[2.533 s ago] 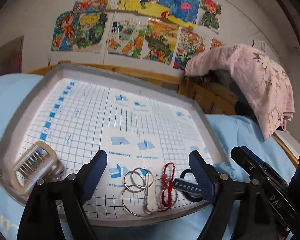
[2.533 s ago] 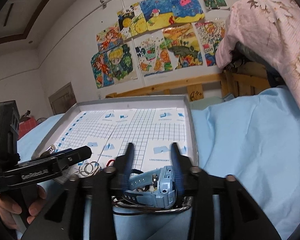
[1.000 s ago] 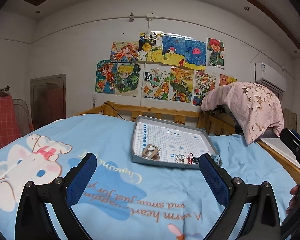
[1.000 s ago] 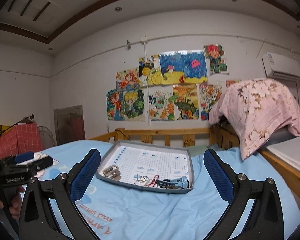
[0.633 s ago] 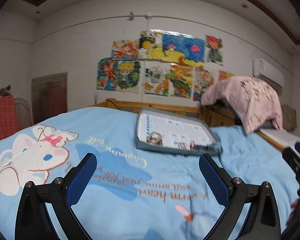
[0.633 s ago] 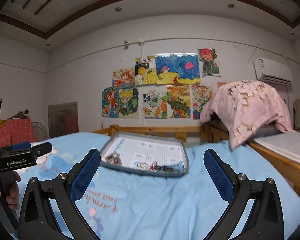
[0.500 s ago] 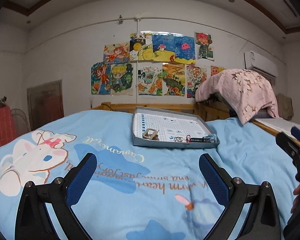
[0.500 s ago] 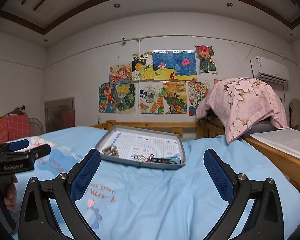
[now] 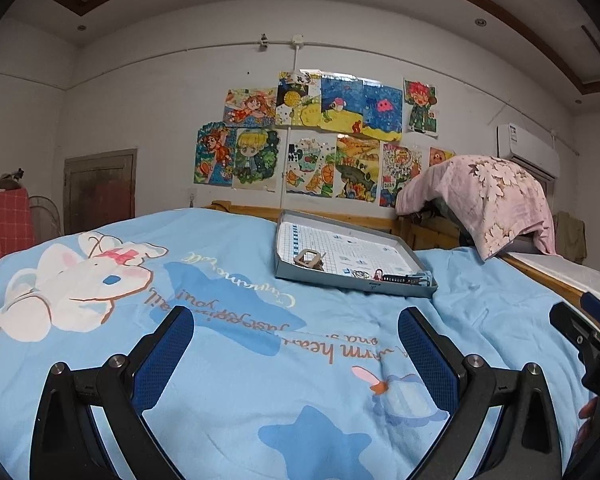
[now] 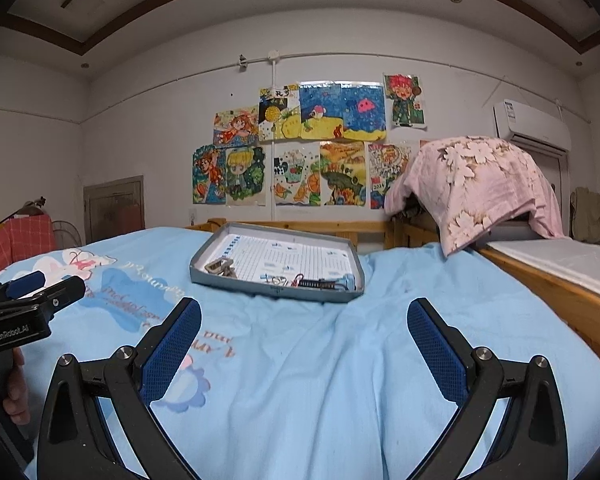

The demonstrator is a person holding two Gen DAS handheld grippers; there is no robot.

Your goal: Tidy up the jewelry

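Through the left wrist camera we see our left tongs (image 9: 292, 344) spread wide and empty above the blue bed cover (image 9: 228, 360), well short of the grey tray (image 9: 340, 280) holding the jewelry (image 9: 380, 274) along its near edge. Through the right wrist camera our right tongs (image 10: 304, 332) gape empty too, the tray (image 10: 260, 286) lying ahead on the bed.

One grey tray (image 10: 277, 289) lay on one blue bedspread (image 10: 340, 360), holding one hair clip (image 10: 219, 267), one red cord (image 10: 299, 279) and one watch (image 10: 332, 283), while two grippers, left (image 9: 292, 334) and right (image 10: 304, 322), faced one pink blanket (image 10: 476, 184).
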